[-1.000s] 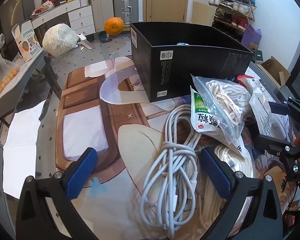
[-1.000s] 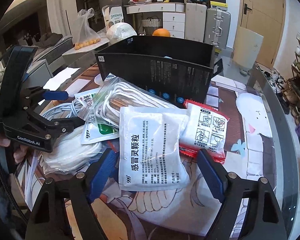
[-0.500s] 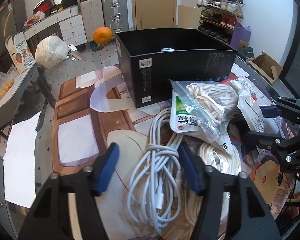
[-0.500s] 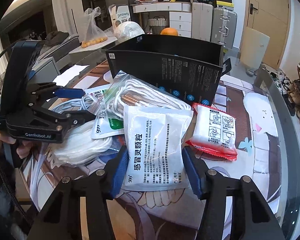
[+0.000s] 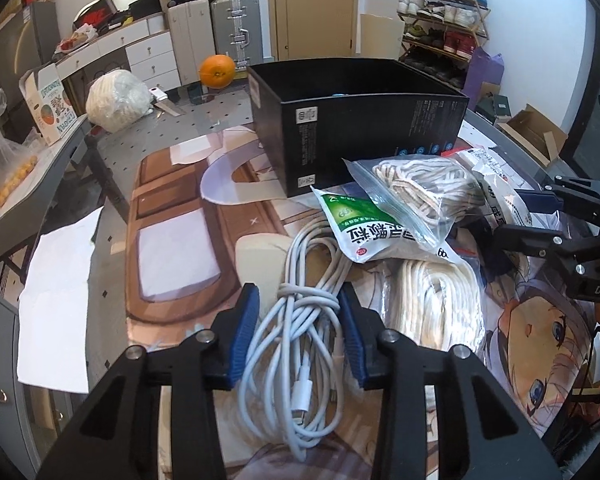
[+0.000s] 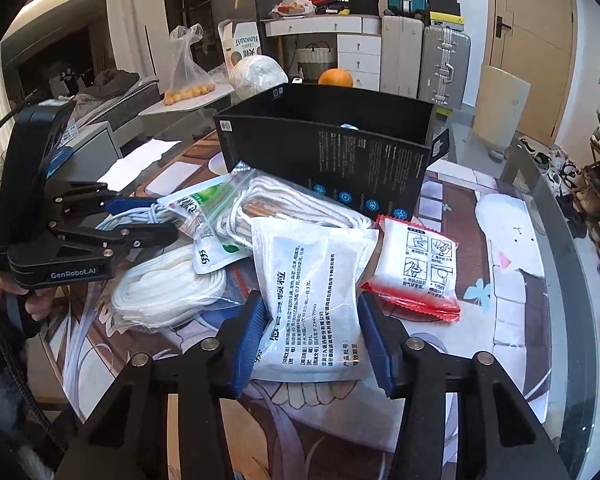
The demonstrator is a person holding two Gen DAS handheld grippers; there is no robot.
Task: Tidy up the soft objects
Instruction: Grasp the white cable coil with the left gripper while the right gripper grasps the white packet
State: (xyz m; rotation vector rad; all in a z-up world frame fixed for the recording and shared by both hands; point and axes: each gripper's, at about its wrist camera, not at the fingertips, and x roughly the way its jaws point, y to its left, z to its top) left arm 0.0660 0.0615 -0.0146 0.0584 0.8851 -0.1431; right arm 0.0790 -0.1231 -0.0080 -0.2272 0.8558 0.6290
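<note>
My left gripper (image 5: 298, 332) is shut on a bundle of white charging cable (image 5: 300, 320), its blue pads pressed on both sides. My right gripper (image 6: 314, 340) is shut on a white medicine pouch (image 6: 312, 280) with printed text. A zip bag of white rope (image 5: 420, 188) lies on a green-and-white packet (image 5: 356, 228). A coil of white rope (image 5: 436, 300) lies right of the cable. A red-edged white sachet (image 6: 424, 264) lies right of the pouch. An open black box (image 5: 364, 136) stands behind the pile; it also shows in the right wrist view (image 6: 332, 156).
An orange (image 5: 217, 71) and a white round bundle (image 5: 116, 100) sit on the far table. A white paper sheet (image 5: 56, 300) lies at the left. A bag of small orange fruit (image 6: 188, 76) stands on a side table. The glass table edge (image 6: 572, 280) curves on the right.
Both grippers have closed from wide open: the left onto the charging cable, the right onto the white medicine pouch. Both moved slightly forward toward the pile.
</note>
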